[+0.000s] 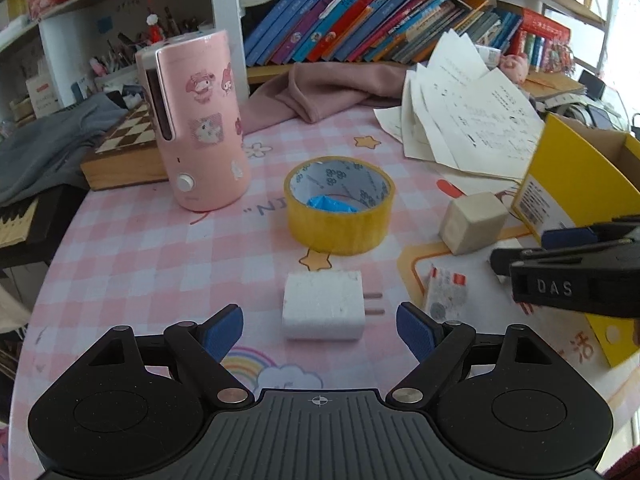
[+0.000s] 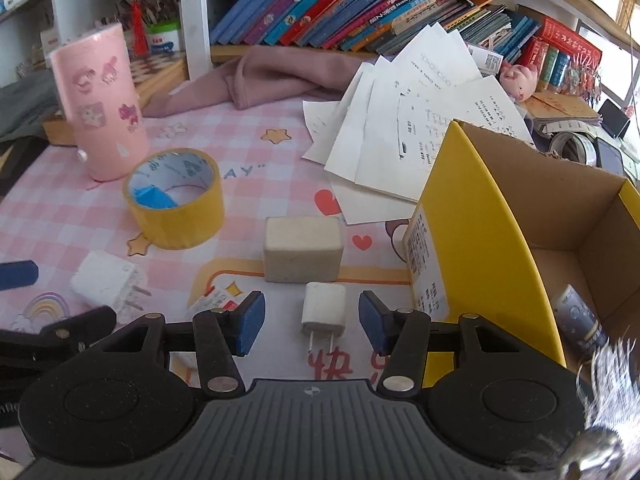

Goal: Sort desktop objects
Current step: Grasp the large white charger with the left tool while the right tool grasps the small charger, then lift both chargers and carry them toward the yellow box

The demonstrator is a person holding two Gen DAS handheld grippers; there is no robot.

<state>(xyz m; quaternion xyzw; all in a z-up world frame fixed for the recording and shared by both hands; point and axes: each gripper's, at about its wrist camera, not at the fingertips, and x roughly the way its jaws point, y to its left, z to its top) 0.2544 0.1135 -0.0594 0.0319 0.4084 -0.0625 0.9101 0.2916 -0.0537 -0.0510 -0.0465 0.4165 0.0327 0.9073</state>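
Note:
My left gripper [image 1: 320, 328] is open, its blue pads either side of a large white plug charger [image 1: 323, 306] lying on the pink checked desk mat [image 1: 140, 248]. My right gripper [image 2: 311, 326] is open around a small white plug charger [image 2: 323, 309], prongs toward me. Beyond lie a beige block [image 2: 303, 249], also in the left wrist view [image 1: 473, 223], and a yellow tape roll [image 1: 339, 204] [image 2: 176, 199]. A small printed eraser [image 1: 445, 294] lies by the right gripper. The open yellow cardboard box [image 2: 480, 220] stands right, holding a small can [image 2: 576, 322].
A pink cartoon bottle [image 1: 200, 120] stands back left beside a chessboard box [image 1: 128, 148]. Loose papers [image 1: 464, 108] and a pink cloth [image 1: 320, 92] lie at the back under a shelf of books [image 1: 360, 20]. The right gripper's body [image 1: 580, 280] crosses the left wrist view.

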